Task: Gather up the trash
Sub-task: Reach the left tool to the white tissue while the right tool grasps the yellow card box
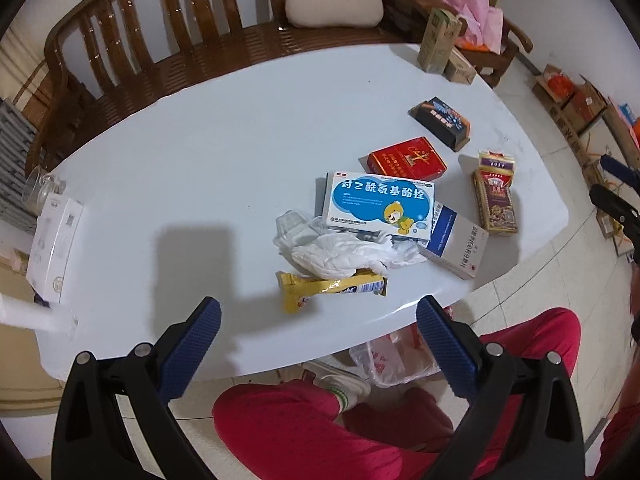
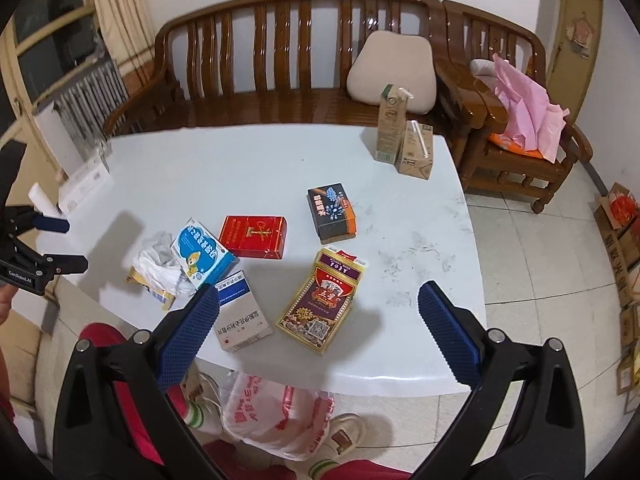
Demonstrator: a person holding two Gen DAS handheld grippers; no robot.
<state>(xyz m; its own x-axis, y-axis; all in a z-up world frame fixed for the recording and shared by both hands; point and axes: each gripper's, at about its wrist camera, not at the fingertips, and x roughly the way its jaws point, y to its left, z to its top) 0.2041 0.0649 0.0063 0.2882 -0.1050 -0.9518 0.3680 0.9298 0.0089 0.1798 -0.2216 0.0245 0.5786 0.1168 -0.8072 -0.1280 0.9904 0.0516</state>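
The trash lies in a loose cluster on the near half of the white table [image 1: 192,148]. Closest to my left side is the yellow snack wrapper [image 1: 332,289], flat foil that I judge light and slippery, best pinched across its narrow width near the middle. Lying over its top edge is the crumpled white tissue [image 1: 344,254], soft and nearly weightless; any bunched fold will do. Touching the tissue is the blue-and-white medicine box [image 1: 382,208], resting tilted on the white and blue box [image 1: 460,242]. Both look like thin, probably empty card, stiff enough to take by the long edges but easily crushed. Behind sit the red cigarette pack [image 1: 408,159] and the dark box [image 1: 440,122]; to the right, the purple and gold pack [image 2: 322,300] lies flat with its lid flipped up, and I would grip it across the short sides. Two drink cartons [image 2: 402,142] stand at the far edge, touching each other.

My left gripper [image 1: 319,310] hangs just above the near table edge, spread wide and empty, the wrapper right ahead of it. My right gripper [image 2: 319,298] is equally wide, holding nothing, hovering with the purple and gold pack between its fingers. Under the table, by my feet, a plastic bag [image 2: 272,412] waits on the floor
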